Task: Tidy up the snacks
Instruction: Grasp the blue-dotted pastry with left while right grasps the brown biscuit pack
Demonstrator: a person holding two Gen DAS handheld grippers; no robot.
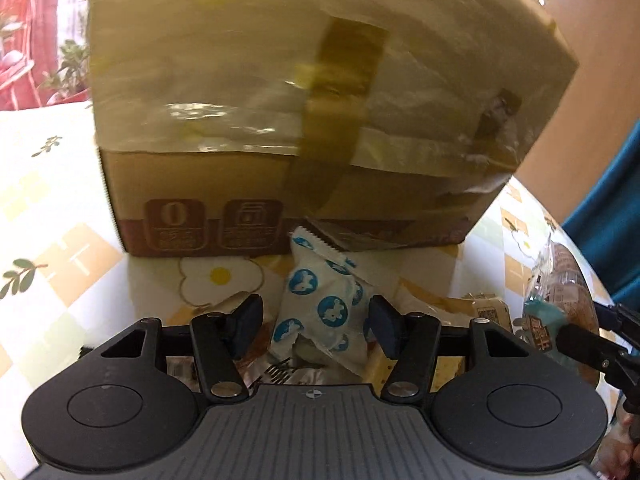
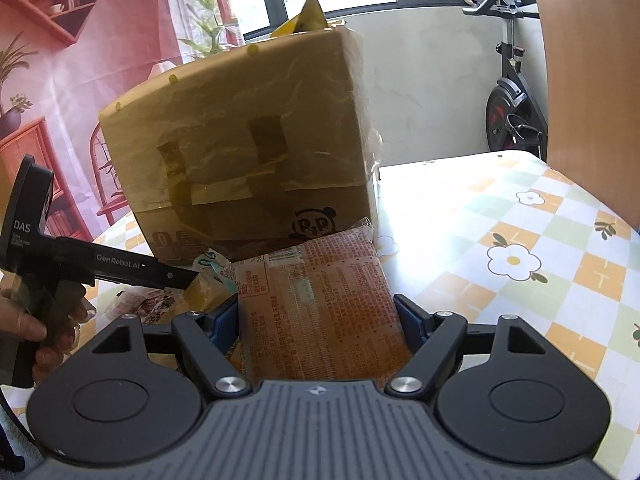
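At the counter (image 2: 520, 216), my right gripper (image 2: 320, 320) pinches an orange snack packet (image 2: 320, 304) just in front of the taped cardboard box (image 2: 248, 152), while my left gripper (image 1: 314, 324) stands spread around a white pouch with blue dots (image 1: 320, 300), pads not yet touching it. The pouch leans on the near snack pile, so I judge an off-centre squeeze could crumple it or let it slide out.

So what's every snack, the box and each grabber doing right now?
cardboard box: upright on the table, taped.
white packet with blue circles: leaning against the box, between the left gripper's pads.
left gripper: open around the packet, pads not pressing.
orange packet: clamped by the right gripper.
right gripper: shut on the orange packet.
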